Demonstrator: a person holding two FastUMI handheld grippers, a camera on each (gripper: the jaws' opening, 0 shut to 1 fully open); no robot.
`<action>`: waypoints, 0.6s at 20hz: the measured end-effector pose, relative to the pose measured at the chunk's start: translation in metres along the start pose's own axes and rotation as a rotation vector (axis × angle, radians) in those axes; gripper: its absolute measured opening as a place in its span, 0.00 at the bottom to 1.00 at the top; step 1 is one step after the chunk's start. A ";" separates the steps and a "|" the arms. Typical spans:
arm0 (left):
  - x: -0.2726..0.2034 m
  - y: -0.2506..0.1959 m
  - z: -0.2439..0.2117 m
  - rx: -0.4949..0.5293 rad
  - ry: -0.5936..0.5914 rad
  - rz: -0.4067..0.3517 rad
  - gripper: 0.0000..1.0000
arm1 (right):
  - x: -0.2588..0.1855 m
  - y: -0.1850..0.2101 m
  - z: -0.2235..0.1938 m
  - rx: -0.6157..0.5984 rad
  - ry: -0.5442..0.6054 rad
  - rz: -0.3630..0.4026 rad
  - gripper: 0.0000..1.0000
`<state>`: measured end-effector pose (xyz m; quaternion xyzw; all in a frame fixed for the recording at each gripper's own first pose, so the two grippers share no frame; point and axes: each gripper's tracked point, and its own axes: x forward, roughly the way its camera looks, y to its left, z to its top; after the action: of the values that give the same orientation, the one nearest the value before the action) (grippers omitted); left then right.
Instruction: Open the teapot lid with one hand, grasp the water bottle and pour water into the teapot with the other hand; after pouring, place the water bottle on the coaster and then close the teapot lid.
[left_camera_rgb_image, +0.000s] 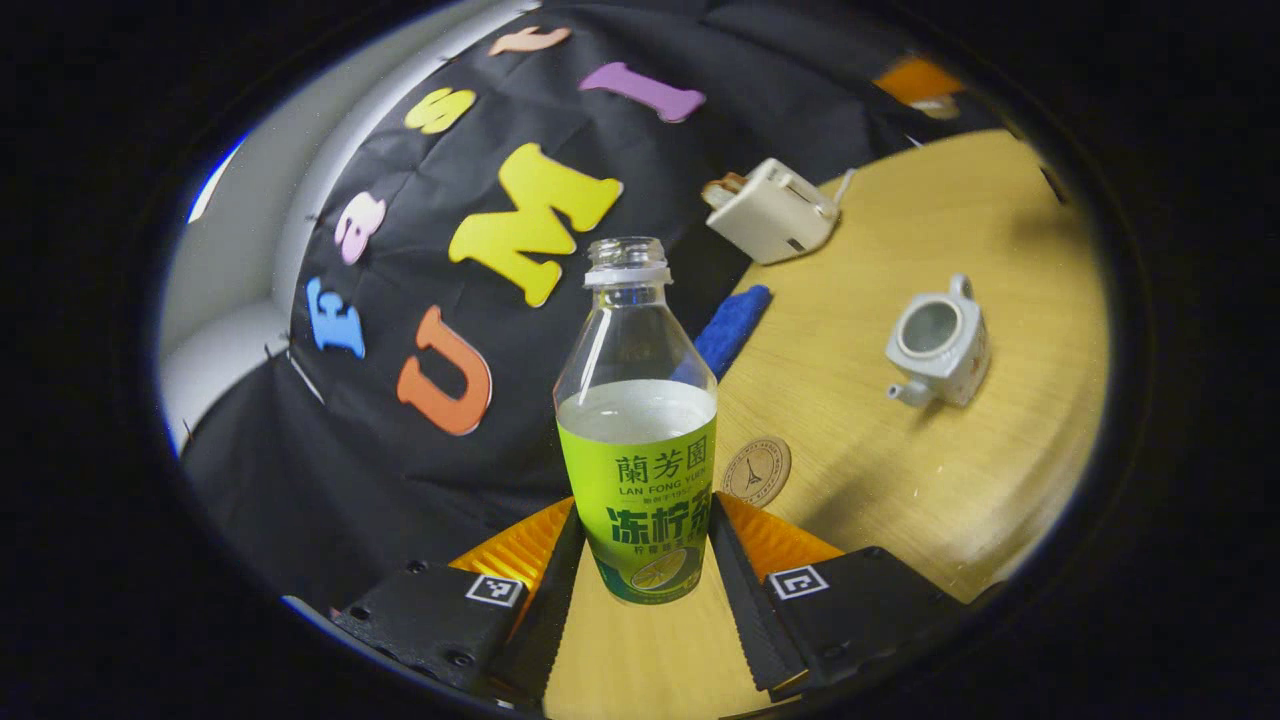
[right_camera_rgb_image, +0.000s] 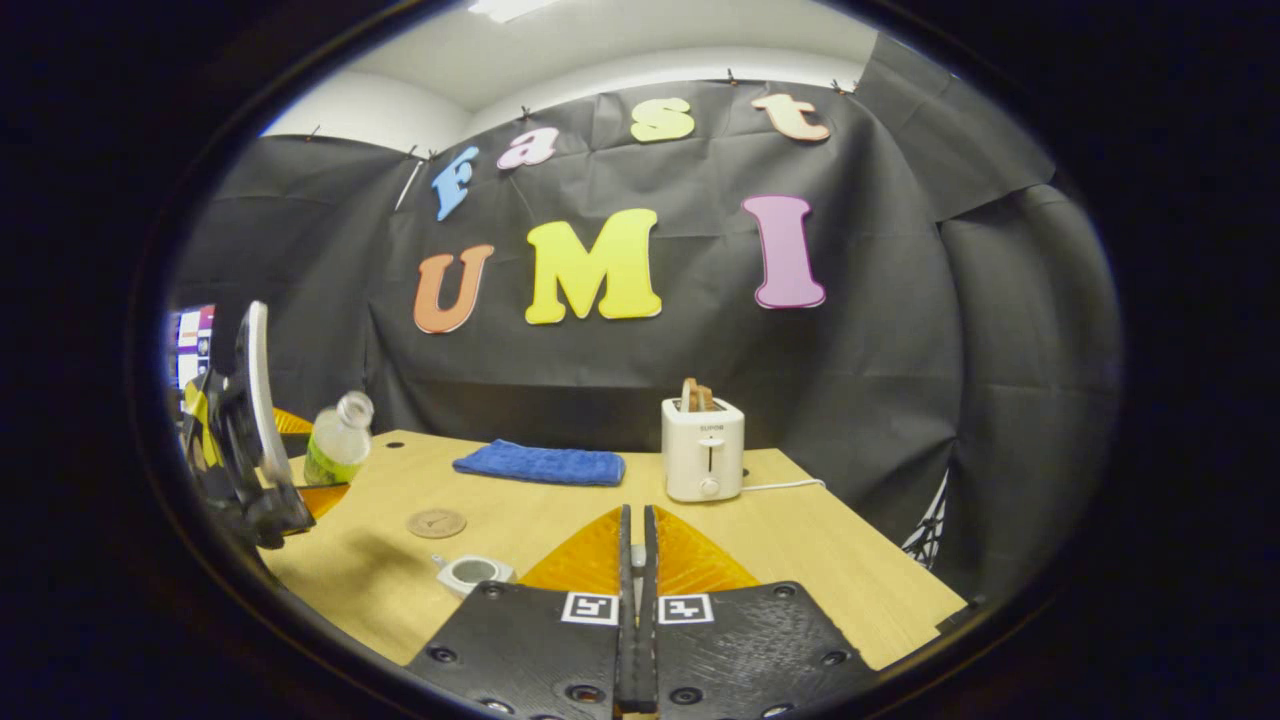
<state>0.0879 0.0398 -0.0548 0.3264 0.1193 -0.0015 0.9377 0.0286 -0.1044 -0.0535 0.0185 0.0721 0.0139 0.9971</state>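
My left gripper (left_camera_rgb_image: 642, 560) is shut on the water bottle (left_camera_rgb_image: 638, 450), a clear uncapped bottle with a green label, about half full. The same bottle (right_camera_rgb_image: 338, 440) leans tilted at the far left of the right gripper view, held above the table by the left gripper (right_camera_rgb_image: 300, 490). The white teapot (left_camera_rgb_image: 935, 345) stands on the wooden table with its top uncovered; it also sits low in the right gripper view (right_camera_rgb_image: 470, 572). A round cork coaster (left_camera_rgb_image: 755, 470) (right_camera_rgb_image: 436, 522) lies between bottle and teapot. My right gripper (right_camera_rgb_image: 637, 560) is shut, a small pale piece of the teapot lid (right_camera_rgb_image: 637, 553) pinched between its fingers.
A white toaster (right_camera_rgb_image: 703, 450) (left_camera_rgb_image: 770, 210) with bread stands at the back of the table (right_camera_rgb_image: 820, 560), its cord running right. A folded blue towel (right_camera_rgb_image: 540, 463) (left_camera_rgb_image: 735, 328) lies by the back edge. A screen (right_camera_rgb_image: 193, 345) glows at far left.
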 end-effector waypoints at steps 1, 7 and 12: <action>0.002 -0.004 -0.002 -0.141 -0.003 -0.029 0.74 | 0.000 0.001 0.000 -0.001 -0.002 0.001 0.00; 0.031 -0.009 0.010 -0.566 -0.052 -0.098 0.75 | 0.005 0.012 -0.002 0.005 0.012 0.018 0.00; 0.066 -0.005 0.029 -0.691 -0.112 -0.095 0.75 | 0.013 0.013 -0.008 0.015 0.028 0.021 0.00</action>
<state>0.1580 0.0235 -0.0507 -0.0165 0.0759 -0.0225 0.9967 0.0398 -0.0911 -0.0629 0.0267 0.0861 0.0243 0.9956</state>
